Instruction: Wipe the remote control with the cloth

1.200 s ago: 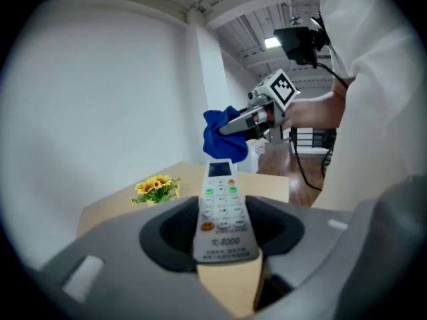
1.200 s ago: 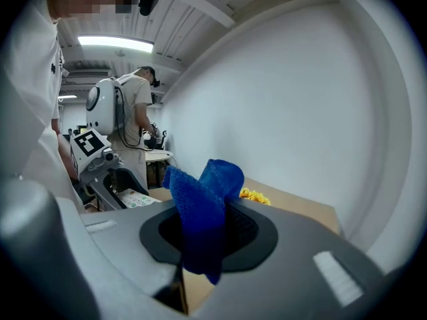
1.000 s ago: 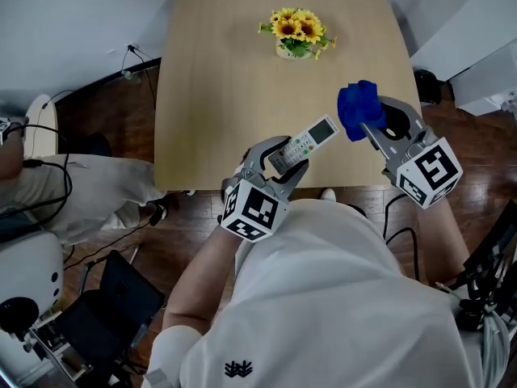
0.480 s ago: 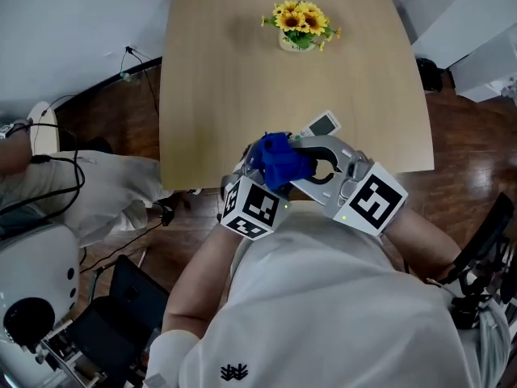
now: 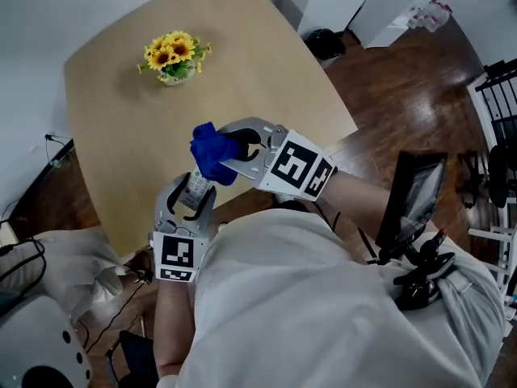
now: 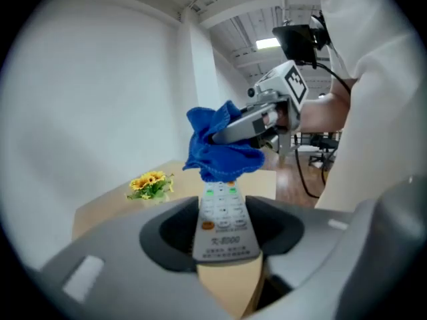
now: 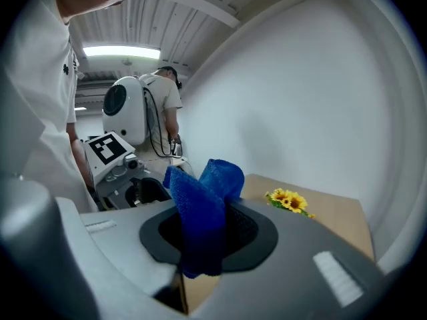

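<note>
My left gripper (image 5: 187, 204) is shut on the near end of a white remote control (image 5: 197, 184), held above the table's near edge. In the left gripper view the remote (image 6: 223, 222) points away between the jaws, buttons up. My right gripper (image 5: 233, 147) is shut on a bunched blue cloth (image 5: 210, 153). It reaches in from the right, and the cloth (image 6: 220, 149) hangs onto the remote's far end and hides it. In the right gripper view the cloth (image 7: 202, 212) fills the jaws, and the left gripper (image 7: 120, 169) shows just beyond it.
A small pot of sunflowers (image 5: 173, 54) stands at the far side of the tan table (image 5: 266, 79). To the right, off the table, are wooden floor, a dark screen on a stand (image 5: 412, 200) and a white cabinet (image 5: 380, 6). A person (image 7: 163, 105) stands behind.
My right gripper has swung the blue cloth in from the right onto the remote's far end. The head view has turned, so the table now sits up and to the left.
</note>
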